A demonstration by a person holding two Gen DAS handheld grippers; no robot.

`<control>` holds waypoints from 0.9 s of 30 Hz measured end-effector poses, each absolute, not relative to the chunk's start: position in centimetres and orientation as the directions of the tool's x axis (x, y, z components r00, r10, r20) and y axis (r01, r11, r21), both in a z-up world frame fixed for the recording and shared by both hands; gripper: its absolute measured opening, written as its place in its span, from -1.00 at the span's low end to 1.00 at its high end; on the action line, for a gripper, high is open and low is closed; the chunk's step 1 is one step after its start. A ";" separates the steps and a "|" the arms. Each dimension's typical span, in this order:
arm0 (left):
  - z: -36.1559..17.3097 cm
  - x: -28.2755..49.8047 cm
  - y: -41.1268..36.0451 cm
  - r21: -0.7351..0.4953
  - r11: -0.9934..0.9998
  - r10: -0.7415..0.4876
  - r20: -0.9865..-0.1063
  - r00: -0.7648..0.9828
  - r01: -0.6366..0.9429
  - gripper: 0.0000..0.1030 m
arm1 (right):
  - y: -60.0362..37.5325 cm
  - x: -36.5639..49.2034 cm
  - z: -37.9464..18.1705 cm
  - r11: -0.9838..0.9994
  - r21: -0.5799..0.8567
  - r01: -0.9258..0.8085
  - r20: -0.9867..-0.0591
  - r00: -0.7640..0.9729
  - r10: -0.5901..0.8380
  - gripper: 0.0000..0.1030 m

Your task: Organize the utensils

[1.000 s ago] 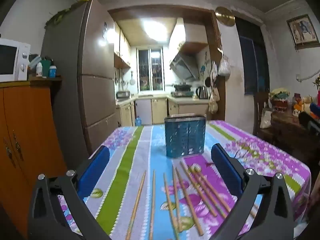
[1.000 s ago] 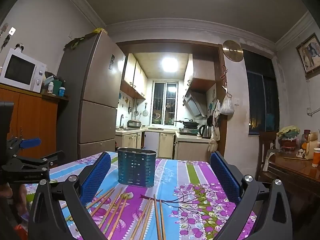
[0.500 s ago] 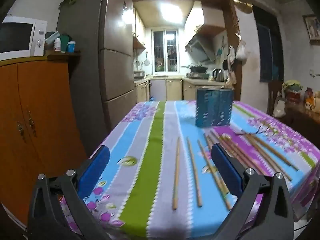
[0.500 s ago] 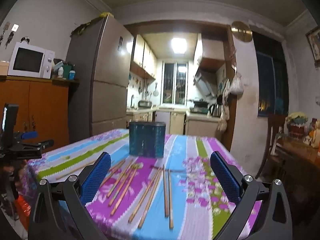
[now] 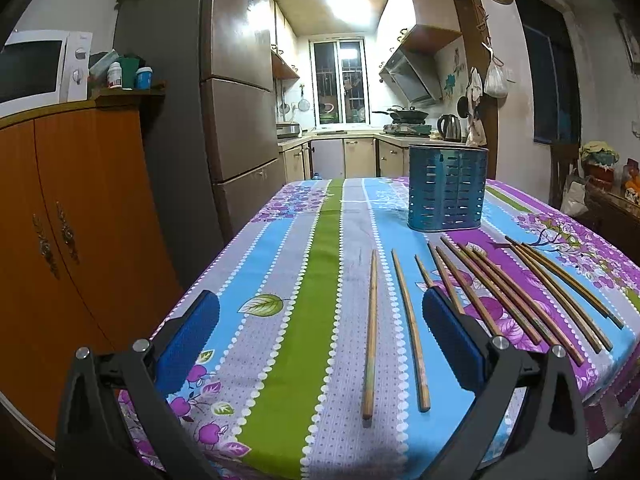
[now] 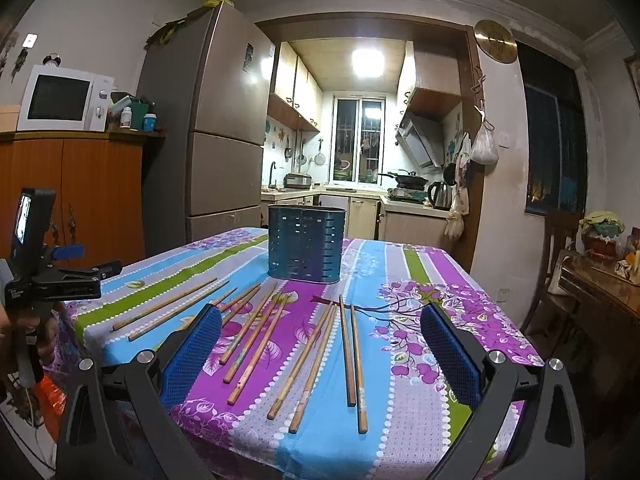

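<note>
Both grippers, the left gripper (image 5: pixel 320 340) and right gripper (image 6: pixel 320 352), hover spread wide and empty over wooden chopsticks (image 6: pixel 248 332) lying loose on the striped floral tablecloth (image 5: pixel 304 280) before the slotted blue metal holder (image 6: pixel 306 244), so the first pick-up seemingly awaits, needing one descent onto a stick.
</note>
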State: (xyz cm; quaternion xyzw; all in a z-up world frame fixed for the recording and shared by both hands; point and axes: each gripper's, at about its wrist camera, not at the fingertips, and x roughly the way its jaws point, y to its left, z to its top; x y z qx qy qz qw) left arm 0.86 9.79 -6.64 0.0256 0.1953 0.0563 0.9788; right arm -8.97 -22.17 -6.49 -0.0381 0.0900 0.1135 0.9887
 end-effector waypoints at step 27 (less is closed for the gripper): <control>-6.8 1.4 9.2 0.088 0.991 0.129 -0.392 0.911 -0.103 0.90 | -22.9 -8.8 -6.7 0.968 -0.080 -0.236 -0.190 0.957 0.218 0.93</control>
